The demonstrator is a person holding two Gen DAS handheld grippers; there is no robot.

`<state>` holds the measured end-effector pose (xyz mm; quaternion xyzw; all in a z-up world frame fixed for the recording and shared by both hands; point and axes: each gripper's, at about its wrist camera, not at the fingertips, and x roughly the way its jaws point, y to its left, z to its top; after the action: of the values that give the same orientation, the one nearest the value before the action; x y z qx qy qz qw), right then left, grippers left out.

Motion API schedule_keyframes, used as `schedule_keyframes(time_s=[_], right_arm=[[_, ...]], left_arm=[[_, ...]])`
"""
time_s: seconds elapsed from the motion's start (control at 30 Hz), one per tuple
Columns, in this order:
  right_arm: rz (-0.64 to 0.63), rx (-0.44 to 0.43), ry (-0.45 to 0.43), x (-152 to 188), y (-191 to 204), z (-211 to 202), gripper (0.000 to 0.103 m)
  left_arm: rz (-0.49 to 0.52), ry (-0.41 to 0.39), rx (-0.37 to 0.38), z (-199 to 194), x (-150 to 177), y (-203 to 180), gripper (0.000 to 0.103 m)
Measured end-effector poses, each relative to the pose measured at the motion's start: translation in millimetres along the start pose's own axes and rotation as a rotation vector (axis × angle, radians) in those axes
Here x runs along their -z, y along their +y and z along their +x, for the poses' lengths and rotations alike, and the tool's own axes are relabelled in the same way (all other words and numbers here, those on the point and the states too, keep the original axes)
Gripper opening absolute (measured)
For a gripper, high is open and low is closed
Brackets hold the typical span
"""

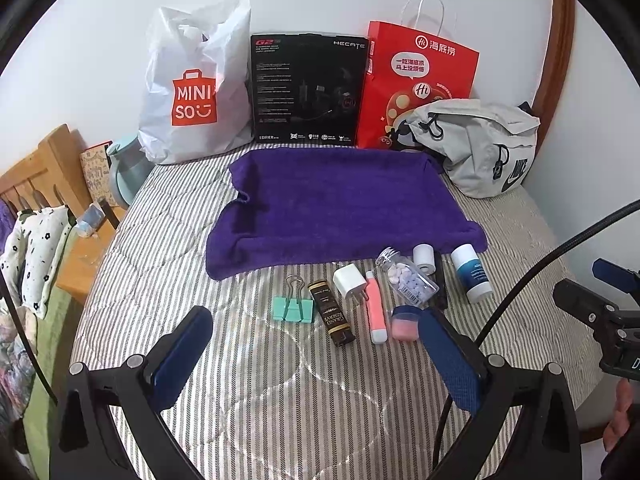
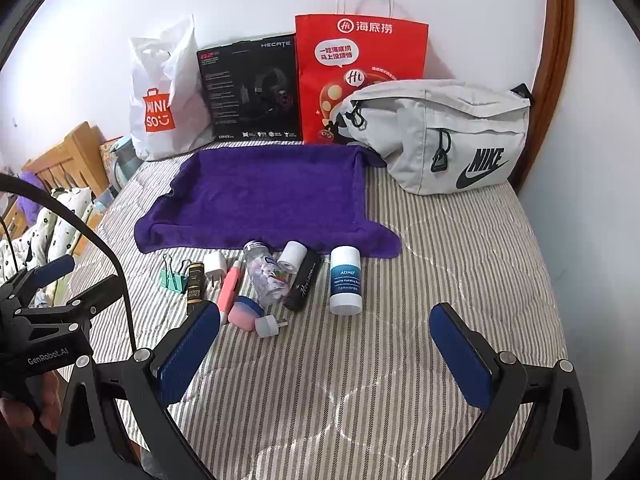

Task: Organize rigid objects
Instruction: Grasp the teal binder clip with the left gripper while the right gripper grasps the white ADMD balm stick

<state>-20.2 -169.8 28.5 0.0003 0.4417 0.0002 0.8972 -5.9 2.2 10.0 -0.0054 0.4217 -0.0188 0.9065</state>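
My left gripper (image 1: pixel 316 344) hangs over the near part of the striped bed cover (image 2: pixel 460 240), its 2 blue-padded fingers spread wide with nothing between them. My right gripper (image 2: pixel 324 336) hangs beside it, also spread wide and empty.

Just past the fingertips, 1 loose row of small rigid things lies across the bed, between the grippers and the near edge of the 1 purple towel (image 1: pixel 340 196). From the left end: 1 green binder clip (image 1: pixel 292 309), 1 dark gold-lettered bottle (image 1: pixel 334 314), 1 white plug adapter (image 1: pixel 351 283), 1 pink-and-white tube (image 1: pixel 376 312), 1 small pink jar with a blue lid (image 1: pixel 405 322), 1 clear bottle of pills (image 1: pixel 408 280) lying on its side, 1 small white roll (image 1: pixel 425 258), 1 black tube (image 2: pixel 303 280), and 1 white-and-blue stick (image 2: pixel 346 280) at the right end. In the right wrist view 1 more small white cap-like piece (image 2: pixel 268 325) sits nearest, just in front of the pink jar. That makes 10 small things; most touch or nearly touch their neighbours.

The towel lies flat in the middle of the bed. Along the far edge, against the wall, stand 1 white plastic bag (image 1: pixel 192 92), 1 black box (image 1: pixel 308 88) and 1 red paper bag (image 1: pixel 416 76); 1 grey waist bag (image 2: pixel 448 136) lies at the far right corner.
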Motion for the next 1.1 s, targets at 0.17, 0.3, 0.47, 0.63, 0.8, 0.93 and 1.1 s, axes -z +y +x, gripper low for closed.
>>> schedule_keyframes(time_s=[0.17,0.3,0.47,0.63,0.8,0.93,1.1], right_arm=[[0.002,0.002,0.013,0.3,-1.6,6.3,0.103],[0.012,0.003,0.024,1.3,-7.2,13.9,0.103],[0.039,0.005,0.047,4.1,-20.2,26.4,0.103],[0.061,0.008,0.091,5.3,-33.3,43.8,0.103],[0.060,0.027,0.122,8.7,-41.2,57.9,0.103],[0.070,0.030,0.138,14.0,-50.2,69.7,0.103],[0.103,0.011,0.170,17.5,-63.5,87.4,0.098]], left_arm=[[-0.009,0.010,-0.008,6.2,0.8,6.7,0.103],[-0.024,0.029,-0.020,18.6,2.1,19.1,0.103],[-0.063,0.053,-0.051,43.5,7.7,42.1,0.103],[-0.052,0.099,-0.067,78.2,13.8,51.0,0.103],[-0.007,0.134,-0.053,113.9,18.5,46.8,0.096],[0.010,0.153,-0.024,132.8,20.9,44.7,0.094],[0.021,0.147,0.008,144.3,19.8,39.4,0.085]])
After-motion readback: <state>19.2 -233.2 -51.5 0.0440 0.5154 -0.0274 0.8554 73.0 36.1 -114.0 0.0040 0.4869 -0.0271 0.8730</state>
